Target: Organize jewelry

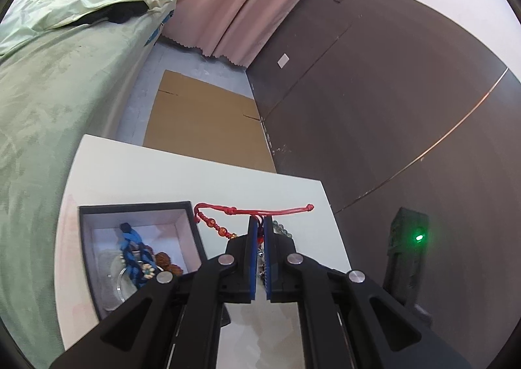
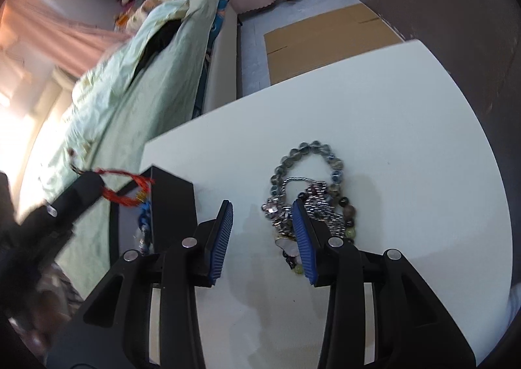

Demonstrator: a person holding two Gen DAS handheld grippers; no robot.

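White table (image 2: 407, 128) at frame centre: left gripper (image 1: 259, 222) pinches a red cord bracelet (image 1: 247, 211) right of the black box (image 1: 136, 206); right gripper (image 2: 262, 232), jaws apart, flanks the beaded pile (image 2: 309, 186)

The left gripper (image 1: 259, 222) is made of matte black plastic, with two flat fingers that carry blue ribbed pads (image 1: 251, 258) on the inner faces. Round silver screws (image 1: 227, 259) sit at the joints of its angled black arms. The right gripper (image 2: 262, 216) has the same build: black arms, silver screws (image 2: 335, 241), blue ribbed pads (image 2: 221, 239).
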